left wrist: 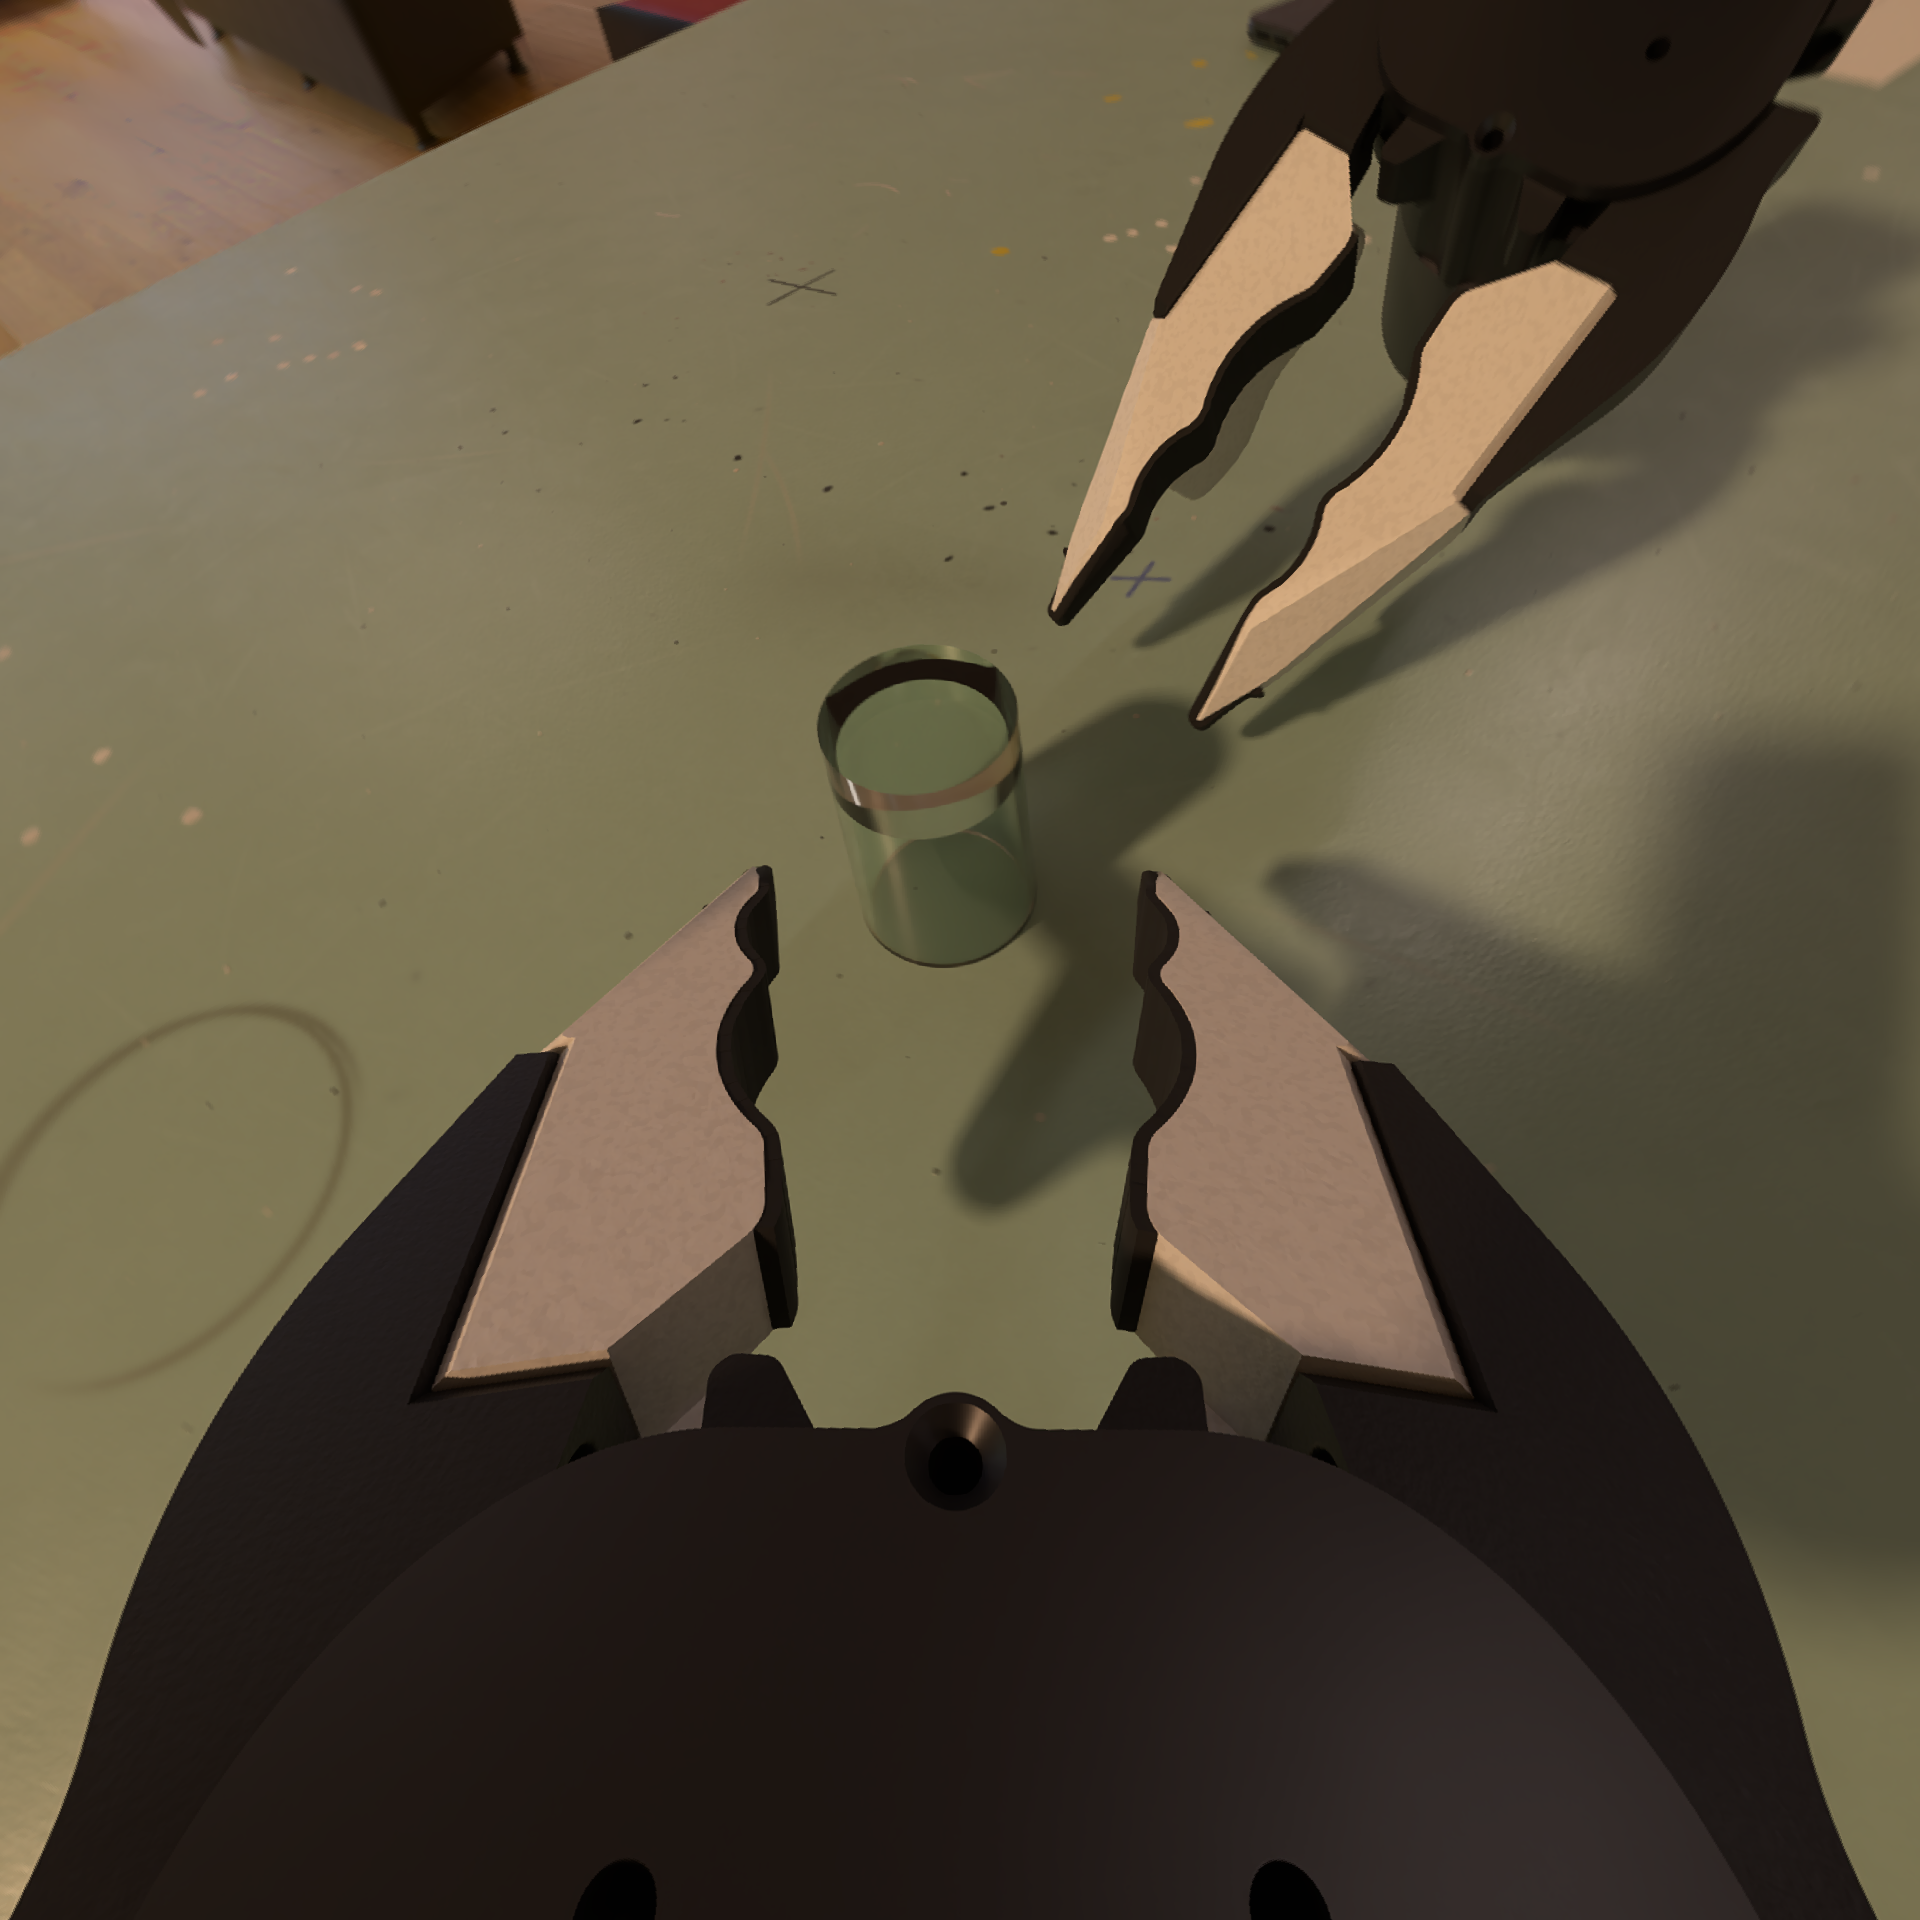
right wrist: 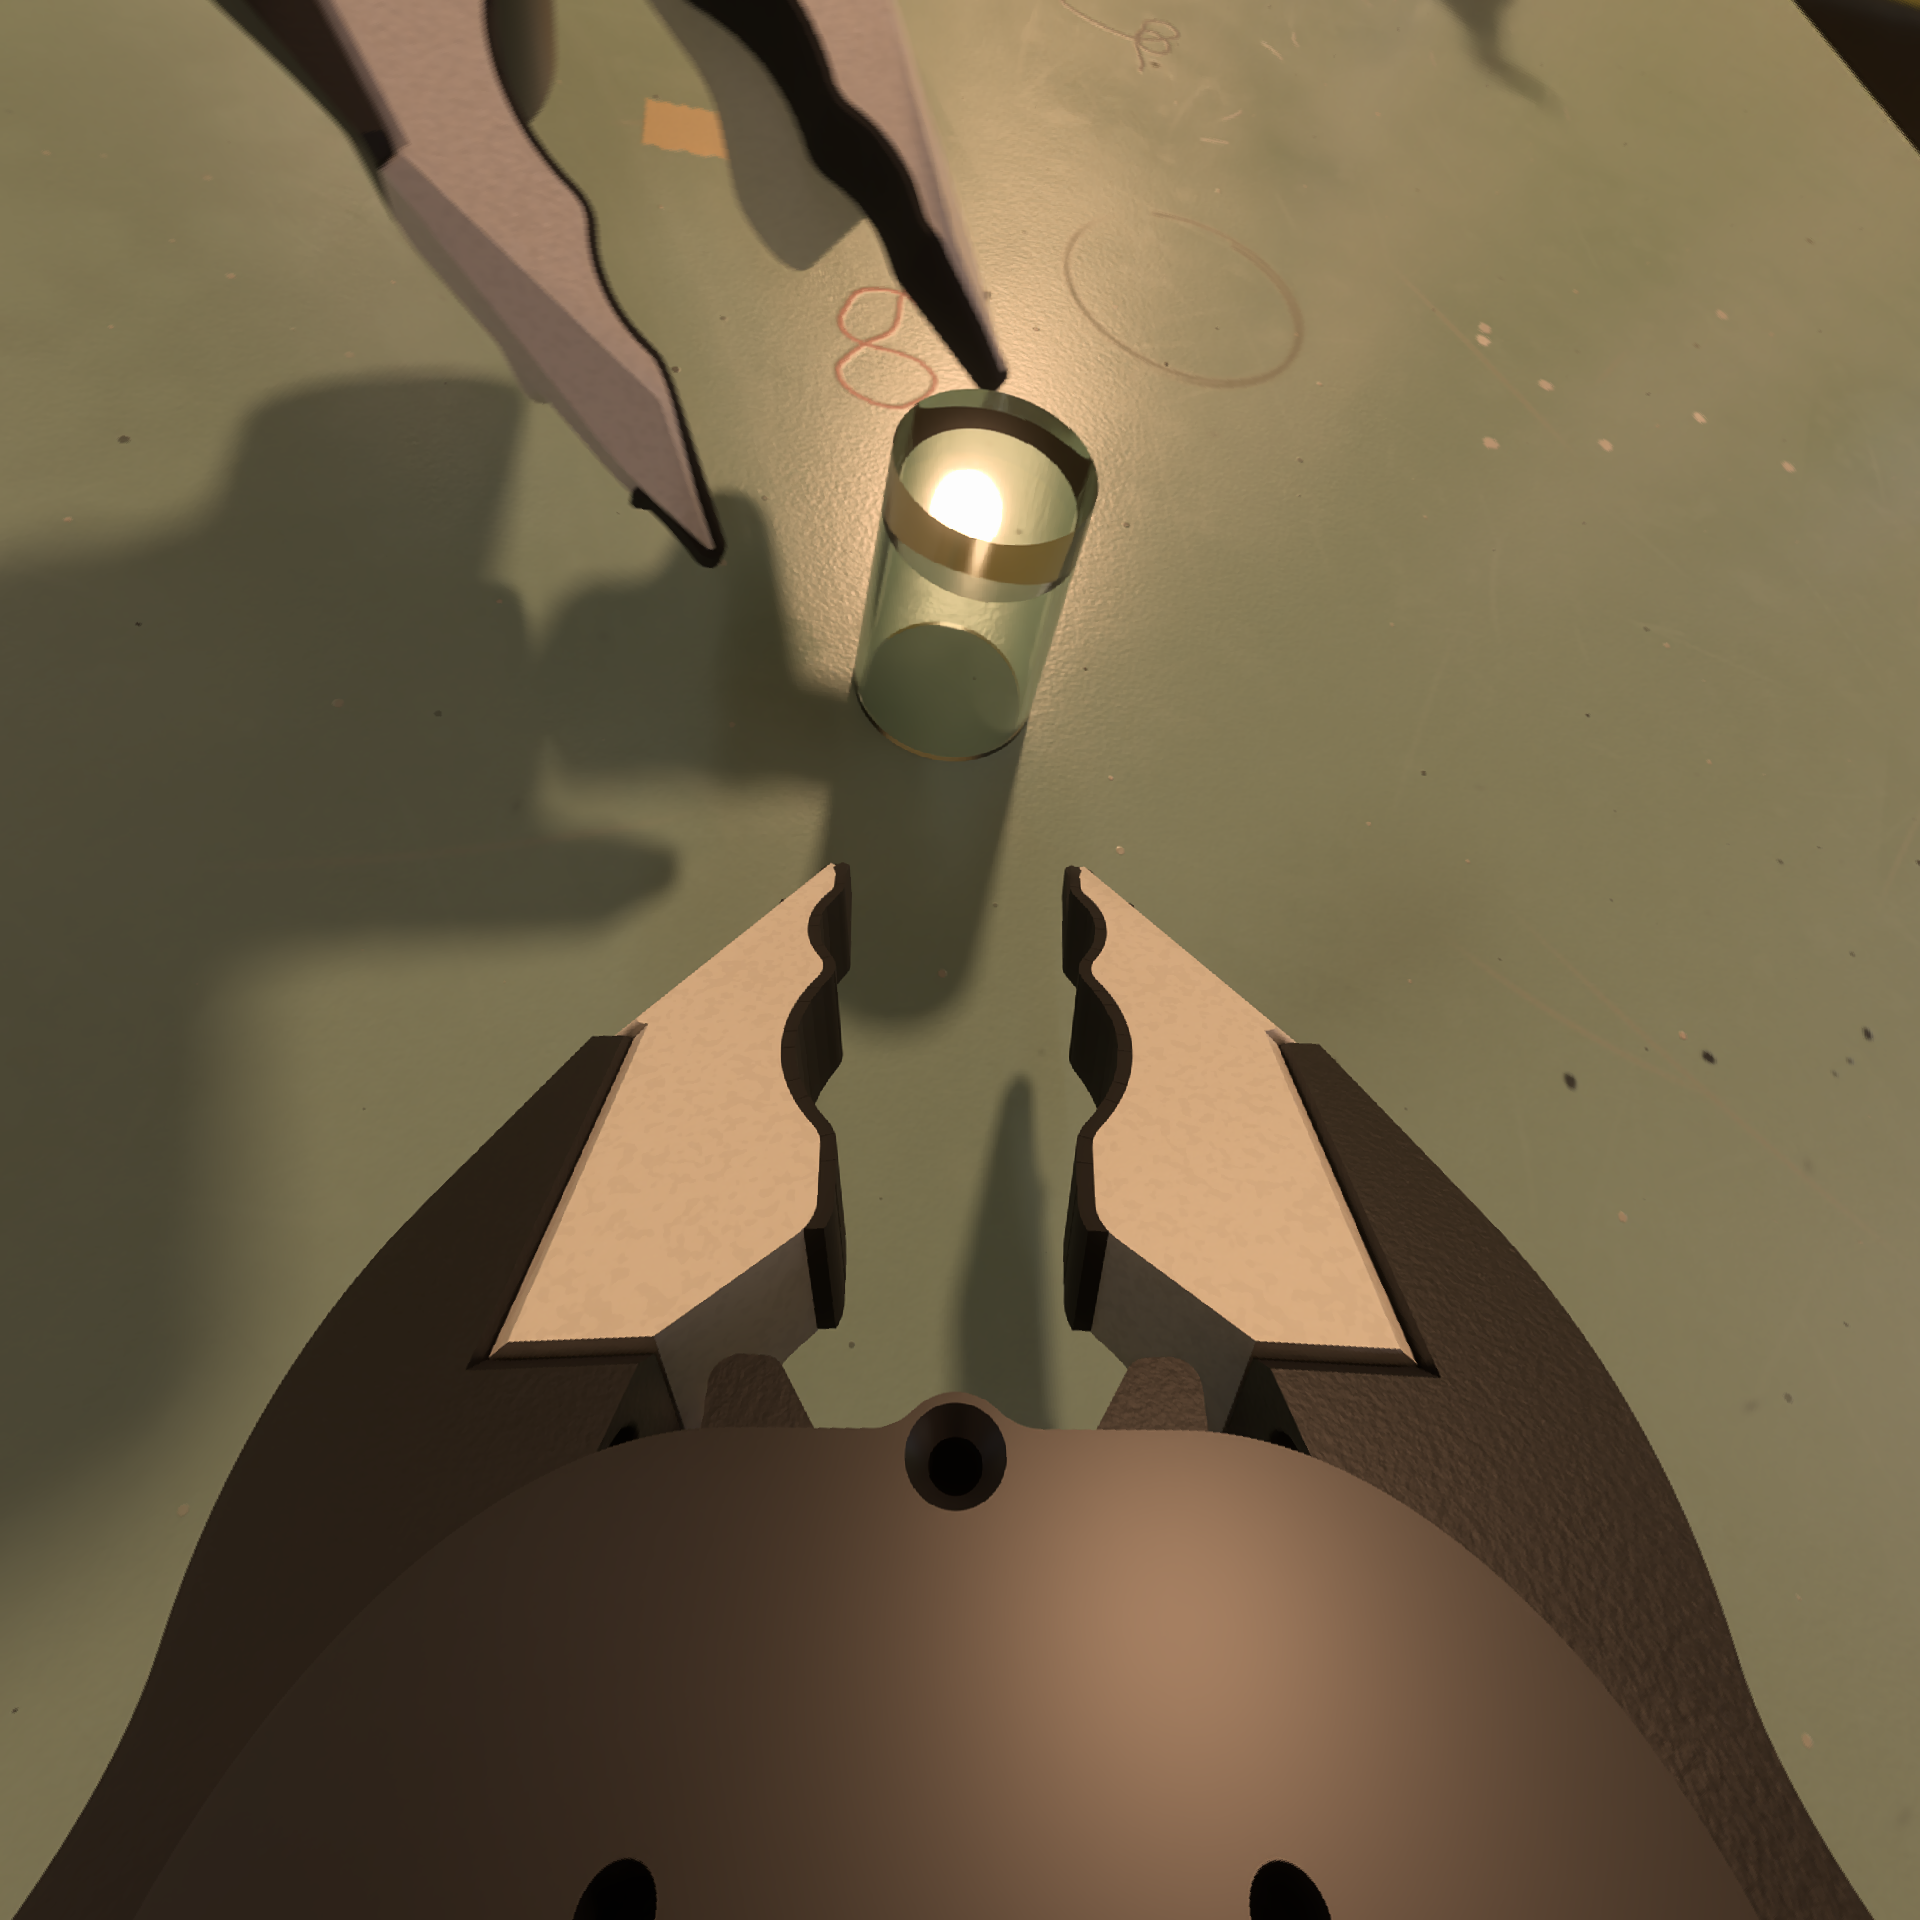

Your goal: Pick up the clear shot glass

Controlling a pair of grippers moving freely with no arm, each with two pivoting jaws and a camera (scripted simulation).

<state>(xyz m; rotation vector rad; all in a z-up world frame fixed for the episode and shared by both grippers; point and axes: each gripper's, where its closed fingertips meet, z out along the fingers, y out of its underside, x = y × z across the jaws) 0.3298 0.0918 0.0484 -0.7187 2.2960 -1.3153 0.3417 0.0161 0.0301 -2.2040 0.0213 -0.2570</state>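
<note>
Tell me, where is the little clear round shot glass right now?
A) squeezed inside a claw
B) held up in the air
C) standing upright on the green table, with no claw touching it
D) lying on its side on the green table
C: the little clear round shot glass stands upright on the green table, ahead of the open left claw and apart from the open right claw.

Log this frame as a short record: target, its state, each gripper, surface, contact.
target: clear shot glass
state: upright on the table, empty as far as visible
left gripper: open, just short of the glass, lined up with it
right gripper: open, farther back, facing the glass from the opposite side
surface: green table with pen marks and specks
contact: none; glass not yet held
</note>
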